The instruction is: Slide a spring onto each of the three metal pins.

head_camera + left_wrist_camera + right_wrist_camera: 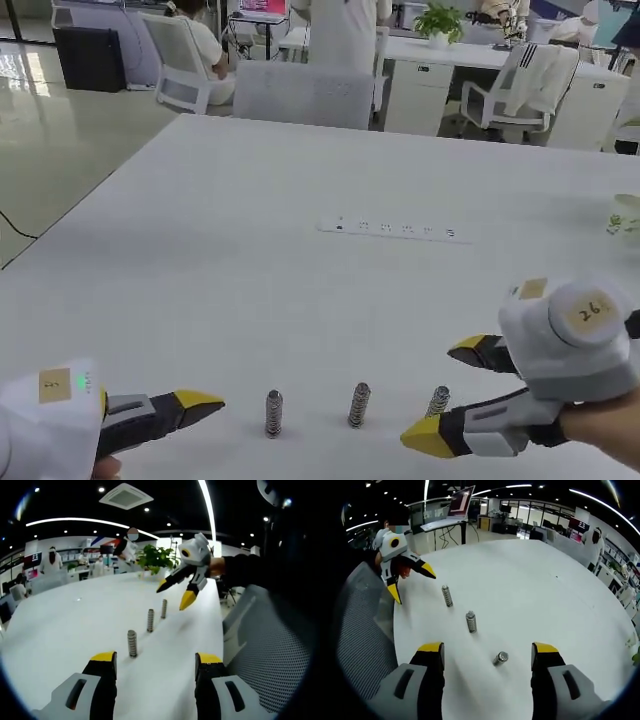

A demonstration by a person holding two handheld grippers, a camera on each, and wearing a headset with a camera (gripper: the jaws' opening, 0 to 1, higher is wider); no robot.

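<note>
Although the left tool [155, 657] and the right tool [488, 649] both hang with jaws spread and nothing between them, the risk here is a stray knock. Three springs stand in a row on the white surface [300, 280], near its front edge: the left spring [273, 412], the middle spring [359, 404] and the right spring [438, 400], which seems to lean a little. Whether pins run inside the coils I cannot tell. The right tool sits just beside the right spring, so a careless sweep of a jaw could tip it or roll it off the edge. Beyond the row the surface lies bare as far as a power strip [395, 228], which leaves wide room to pull away. A mesh chair [360, 630] stands past the edge.
</note>
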